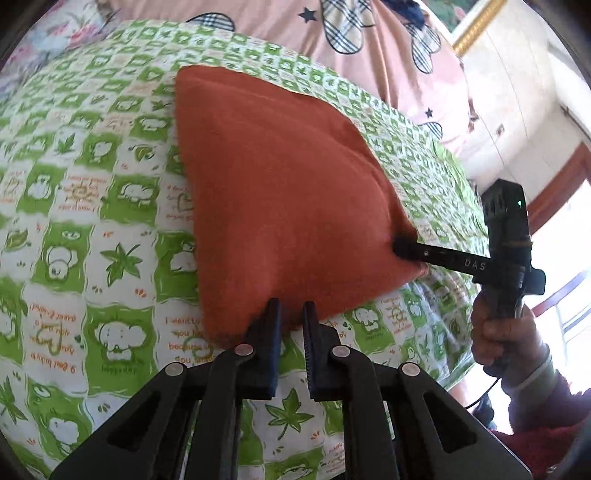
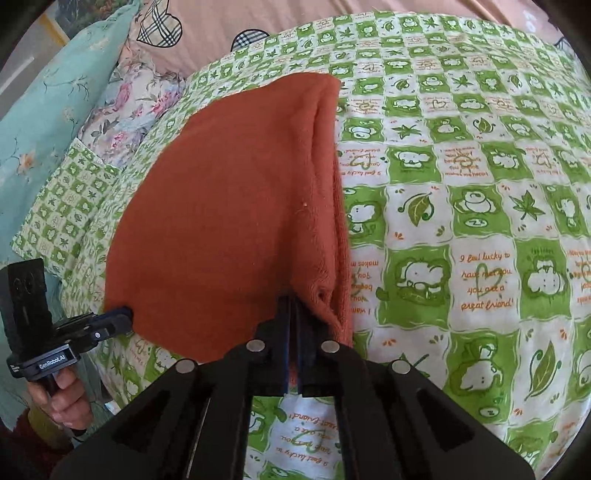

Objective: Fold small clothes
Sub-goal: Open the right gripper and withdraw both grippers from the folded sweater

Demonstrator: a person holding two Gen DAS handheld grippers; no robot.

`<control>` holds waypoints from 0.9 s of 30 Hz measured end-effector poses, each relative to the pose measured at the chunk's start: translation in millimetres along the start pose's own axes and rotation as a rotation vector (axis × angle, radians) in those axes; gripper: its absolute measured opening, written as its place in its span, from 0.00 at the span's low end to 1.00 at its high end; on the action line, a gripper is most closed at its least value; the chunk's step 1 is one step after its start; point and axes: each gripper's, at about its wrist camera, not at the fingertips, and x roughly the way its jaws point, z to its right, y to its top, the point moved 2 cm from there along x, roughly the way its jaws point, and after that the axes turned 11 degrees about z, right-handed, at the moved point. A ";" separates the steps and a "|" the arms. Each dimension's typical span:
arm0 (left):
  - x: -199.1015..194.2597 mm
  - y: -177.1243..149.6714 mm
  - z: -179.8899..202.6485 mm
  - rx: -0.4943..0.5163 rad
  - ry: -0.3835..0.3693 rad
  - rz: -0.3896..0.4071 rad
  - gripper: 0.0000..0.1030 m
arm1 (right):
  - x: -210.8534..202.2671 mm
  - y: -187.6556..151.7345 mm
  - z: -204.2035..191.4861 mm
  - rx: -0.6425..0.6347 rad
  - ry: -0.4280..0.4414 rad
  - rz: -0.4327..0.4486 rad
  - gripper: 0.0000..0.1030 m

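- Lying spread on a bed, an orange-brown cloth (image 1: 280,192) is folded over on itself, with stacked edges showing along its right side in the right wrist view.
- Under it is a green-and-white checked sheet (image 1: 92,206) printed with small elephants, leaves and orange handwriting.
- Readable on that sheet in the right wrist view: "I feel lucky to have met you, you are a great friend!"; other squares carry the same script upside down or too blurred to read.
- The left gripper (image 1: 291,310) has its jaws drawn narrow at the near edge of the cloth, with the edge between them; from the right wrist view its tip meets the cloth's lower left corner.
- "GenRobot.AI" is printed in white on the left gripper's body, seen from the right wrist view.
- A hand (image 2: 64,397) grips that tool's handle below the label.
- The right gripper (image 2: 293,301) has its jaws pressed together on the near corner of the cloth, the fabric pinched between them.
- Letters "DAS" show in white along the right gripper's finger in the left wrist view; more may be hidden.
- The other hand (image 1: 506,332) holds that handle, a pale cuff at the wrist.
- Behind the sheet lies a pink quilt (image 1: 295,29) with plaid hearts and dark stars.
- A floral pillow (image 2: 125,107) and a teal cloth (image 2: 48,110) sit at the far left.
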 end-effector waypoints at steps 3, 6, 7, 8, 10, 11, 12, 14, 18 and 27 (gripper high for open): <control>1.4 1.6 3.9 -0.002 0.021 0.004 0.07 | -1.3 -0.6 1.6 0.014 0.005 0.005 0.01; 2.9 0.2 9.7 0.013 0.052 0.010 0.07 | -0.9 -2.1 4.7 0.025 0.010 0.004 0.01; 3.8 0.1 11.2 0.010 0.057 0.013 0.07 | -2.2 -3.1 5.1 0.025 0.009 0.003 0.01; 5.6 1.1 10.4 0.003 0.060 0.014 0.07 | -2.6 -4.1 4.8 0.025 0.008 0.002 0.01; 5.5 1.7 8.6 -0.010 0.067 0.014 0.07 | -5.3 -5.7 4.3 0.021 -0.004 -0.003 0.01; 5.9 2.7 4.6 -0.013 0.071 0.012 0.07 | -6.6 -6.1 4.0 0.018 -0.012 -0.005 0.01; 6.3 3.6 4.7 -0.016 0.081 0.010 0.07 | -8.5 -6.7 3.5 0.014 -0.022 -0.007 0.01; 4.5 3.6 6.6 -0.017 0.119 0.008 0.08 | -14.0 -7.5 3.6 -0.004 -0.057 -0.011 0.01; -4.3 2.0 19.7 0.062 0.220 -0.001 0.10 | -36.6 -10.0 2.4 -0.026 -0.154 0.012 0.23; -42.1 -2.7 34.1 0.161 0.379 0.059 0.68 | -77.5 -12.0 -12.2 -0.044 -0.112 0.081 0.47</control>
